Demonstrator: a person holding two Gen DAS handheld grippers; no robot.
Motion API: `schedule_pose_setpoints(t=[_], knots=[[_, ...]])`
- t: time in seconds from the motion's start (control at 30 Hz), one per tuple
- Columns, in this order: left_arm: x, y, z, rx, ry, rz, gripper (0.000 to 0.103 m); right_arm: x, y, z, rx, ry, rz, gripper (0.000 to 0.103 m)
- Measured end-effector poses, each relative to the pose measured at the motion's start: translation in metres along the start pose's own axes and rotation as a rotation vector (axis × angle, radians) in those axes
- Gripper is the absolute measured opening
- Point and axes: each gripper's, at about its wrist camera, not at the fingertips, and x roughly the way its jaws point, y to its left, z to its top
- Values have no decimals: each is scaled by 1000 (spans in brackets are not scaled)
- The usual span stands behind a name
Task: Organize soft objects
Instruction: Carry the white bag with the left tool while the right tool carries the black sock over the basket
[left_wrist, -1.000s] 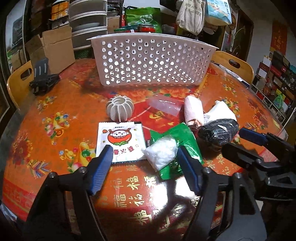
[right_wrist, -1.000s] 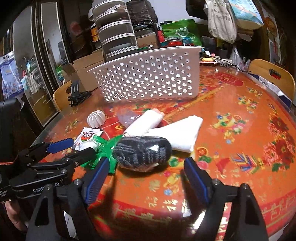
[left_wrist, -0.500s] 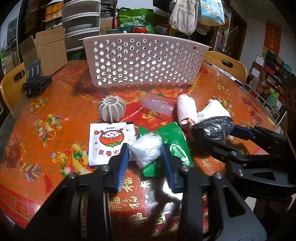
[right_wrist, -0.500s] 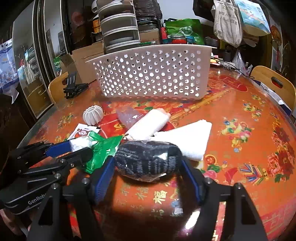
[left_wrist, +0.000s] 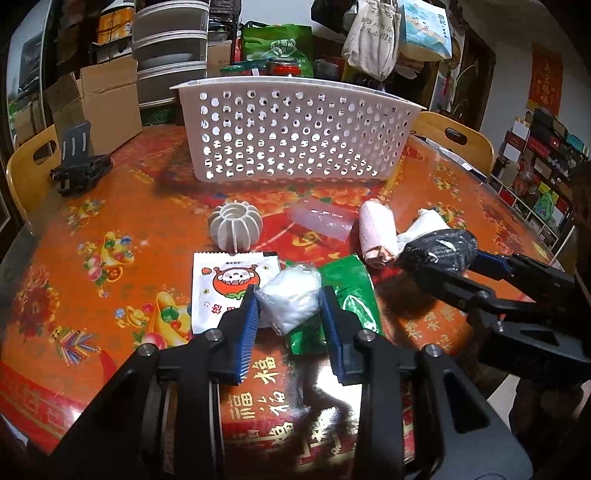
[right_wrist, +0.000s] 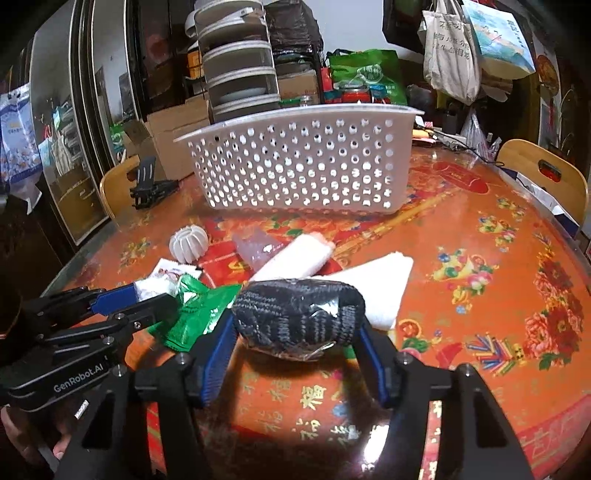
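My left gripper (left_wrist: 290, 308) is shut on a small white soft bag (left_wrist: 291, 295), which rests partly on a green packet (left_wrist: 351, 288) on the red patterned table (left_wrist: 110, 229). In the right wrist view the right gripper (right_wrist: 295, 326) has its jaws closing on a black knitted bundle wrapped in clear film (right_wrist: 299, 312), with both blue pads against its ends. That bundle (left_wrist: 439, 249) lies just right of a rolled pink towel (left_wrist: 376, 236). A white perforated basket (left_wrist: 295, 136) stands at the back of the table, apart from both grippers.
A cartoon-printed white sachet (left_wrist: 225, 284), a ribbed white ball (left_wrist: 234, 229) and a clear pinkish block (left_wrist: 319, 221) lie before the basket. A folded white towel (right_wrist: 376, 284) sits behind the black bundle. A black stand (left_wrist: 79, 166) and wooden chairs (left_wrist: 458, 140) edge the table.
Both grippers have narrowed. The left one has closed onto the white bag, and the right one has closed in around the black bundle. Neither hand has shifted much.
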Motion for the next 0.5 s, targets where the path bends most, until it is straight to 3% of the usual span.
schedule_pose_setpoints(t=[0.37,0.5], knots=[[-11,-2,17,15,-27,12,30,-8,-3,12,-5,-26,-23,61],[-13,-3,28,8,-25,-17,30,-12,-6,21,-5,-44,-26,61]])
